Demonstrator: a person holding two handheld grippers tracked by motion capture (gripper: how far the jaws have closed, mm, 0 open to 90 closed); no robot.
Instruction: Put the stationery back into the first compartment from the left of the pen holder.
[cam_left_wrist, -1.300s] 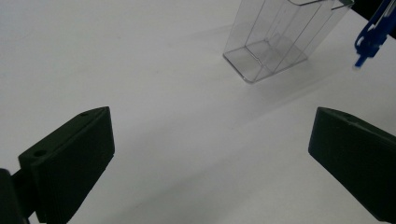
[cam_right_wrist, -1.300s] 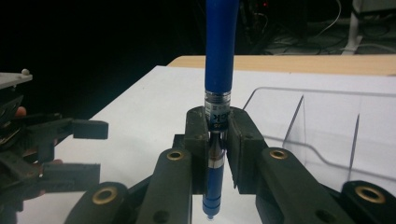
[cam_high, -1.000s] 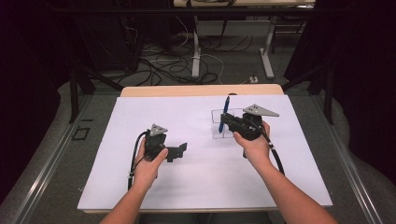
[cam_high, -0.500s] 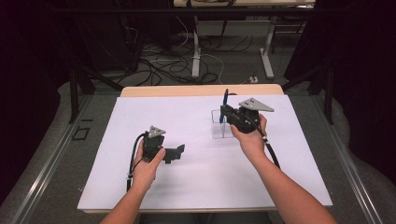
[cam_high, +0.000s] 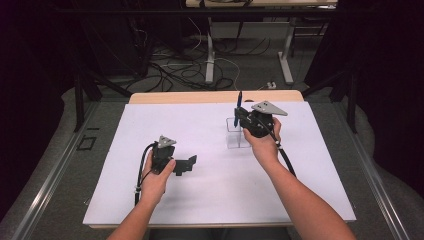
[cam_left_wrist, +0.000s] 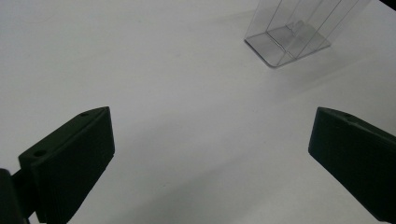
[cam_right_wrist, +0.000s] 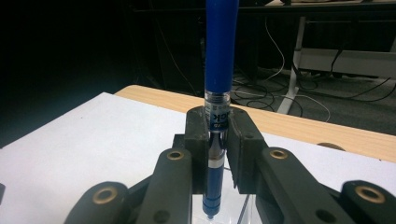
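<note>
Tabletop (cam_high: 150, 200) white, mostly bare. Clear holder (cam_high: 237, 134) stands mid-right, light, rigid, likely tips if nudged. Left tongs (cam_high: 186, 164) spread wide, holding nothing, resting low, well apart from holder (cam_left_wrist: 287, 35). Right tongs (cam_high: 240, 116) clamped on pen (cam_right_wrist: 218, 93) just above holder. Pen light, stiff, smooth barrel, may slip; grip mid-barrel as now. Long axis upright, tip down toward holder, blue cap end up.

My left gripper (cam_high: 187, 164) and right gripper (cam_high: 239, 114): black jaws with brass-ringed pivot screws, grey three-cornered top plates, trailing black cables; my forearms bare.
</note>
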